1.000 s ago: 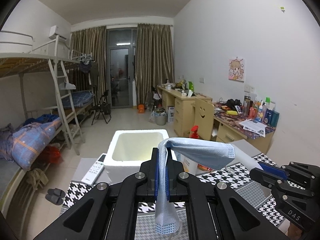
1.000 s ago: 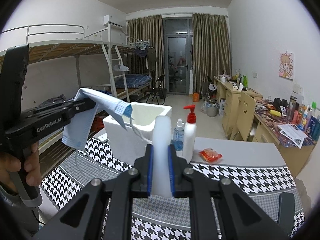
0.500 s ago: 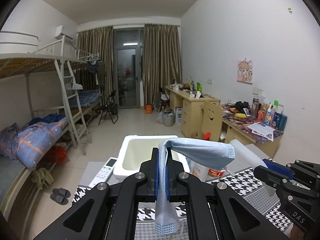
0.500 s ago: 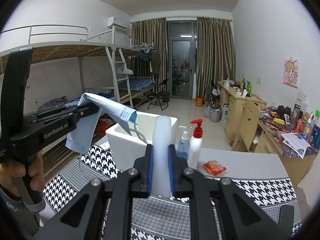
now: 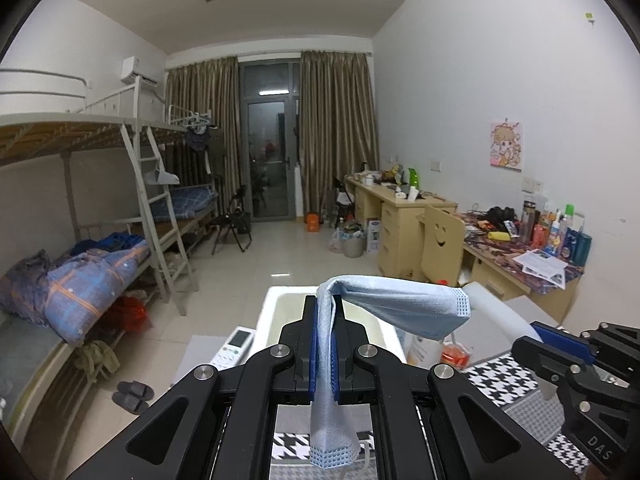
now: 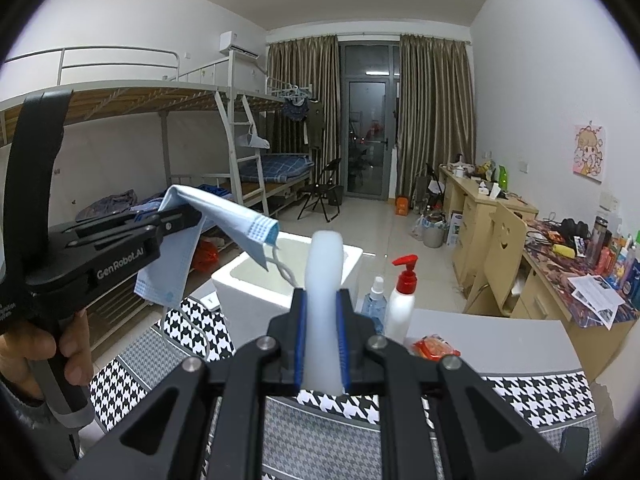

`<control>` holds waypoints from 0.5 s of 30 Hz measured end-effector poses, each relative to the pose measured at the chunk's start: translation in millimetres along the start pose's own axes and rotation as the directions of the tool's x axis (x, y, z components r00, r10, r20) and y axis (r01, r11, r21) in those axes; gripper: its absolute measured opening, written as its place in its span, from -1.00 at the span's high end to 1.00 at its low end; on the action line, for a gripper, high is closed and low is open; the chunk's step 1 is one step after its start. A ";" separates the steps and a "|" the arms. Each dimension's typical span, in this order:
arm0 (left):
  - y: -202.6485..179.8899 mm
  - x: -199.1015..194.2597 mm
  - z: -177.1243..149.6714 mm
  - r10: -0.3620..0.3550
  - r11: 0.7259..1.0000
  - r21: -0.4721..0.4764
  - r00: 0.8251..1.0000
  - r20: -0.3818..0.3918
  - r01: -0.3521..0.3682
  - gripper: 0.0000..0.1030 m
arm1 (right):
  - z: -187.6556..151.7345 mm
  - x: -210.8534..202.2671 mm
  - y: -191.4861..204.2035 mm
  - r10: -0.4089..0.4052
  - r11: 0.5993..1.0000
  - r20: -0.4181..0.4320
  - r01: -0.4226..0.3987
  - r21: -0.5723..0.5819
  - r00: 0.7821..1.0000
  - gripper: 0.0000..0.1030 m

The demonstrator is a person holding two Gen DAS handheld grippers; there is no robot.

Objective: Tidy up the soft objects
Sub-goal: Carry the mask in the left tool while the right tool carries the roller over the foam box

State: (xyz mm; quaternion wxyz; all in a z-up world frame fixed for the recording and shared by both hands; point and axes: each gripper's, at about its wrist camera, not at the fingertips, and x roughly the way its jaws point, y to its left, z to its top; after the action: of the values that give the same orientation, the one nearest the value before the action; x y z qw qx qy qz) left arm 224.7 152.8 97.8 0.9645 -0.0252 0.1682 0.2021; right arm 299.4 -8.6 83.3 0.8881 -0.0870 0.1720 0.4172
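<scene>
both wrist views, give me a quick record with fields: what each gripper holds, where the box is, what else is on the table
left gripper: shut on a blue face mask, which drapes over the jaws, ear loop dangling
right gripper: shut on a white foam piece, standing upright between the pads
white foam box: open, on the table ahead of both grippers
table cover: houndstooth cloth
beside the box: clear spray bottle, white pump bottle with red top, red packet
left of the box: white remote
</scene>
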 end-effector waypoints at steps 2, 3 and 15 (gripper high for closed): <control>2.2 6.2 1.1 0.008 1.000 0.003 1.000 -0.008 -0.008 0.90 | 3.5 4.5 0.2 -0.002 1.000 0.002 0.002 -0.001 1.000 0.67; 3.6 9.5 1.1 0.014 1.000 0.002 1.000 -0.011 -0.014 0.90 | 5.0 6.6 0.2 -0.001 1.000 0.002 0.001 -0.002 1.000 0.67; 12.3 34.7 7.5 0.040 0.999 -0.016 0.999 -0.035 -0.041 0.90 | 12.9 30.7 0.4 0.005 1.000 -0.015 -0.005 0.001 1.000 0.67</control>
State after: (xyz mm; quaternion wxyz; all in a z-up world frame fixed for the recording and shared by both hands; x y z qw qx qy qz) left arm 252.0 178.1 93.4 0.9569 -0.0335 0.1836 0.2226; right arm 320.3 17.4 83.6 0.8858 -0.0896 0.1791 0.4186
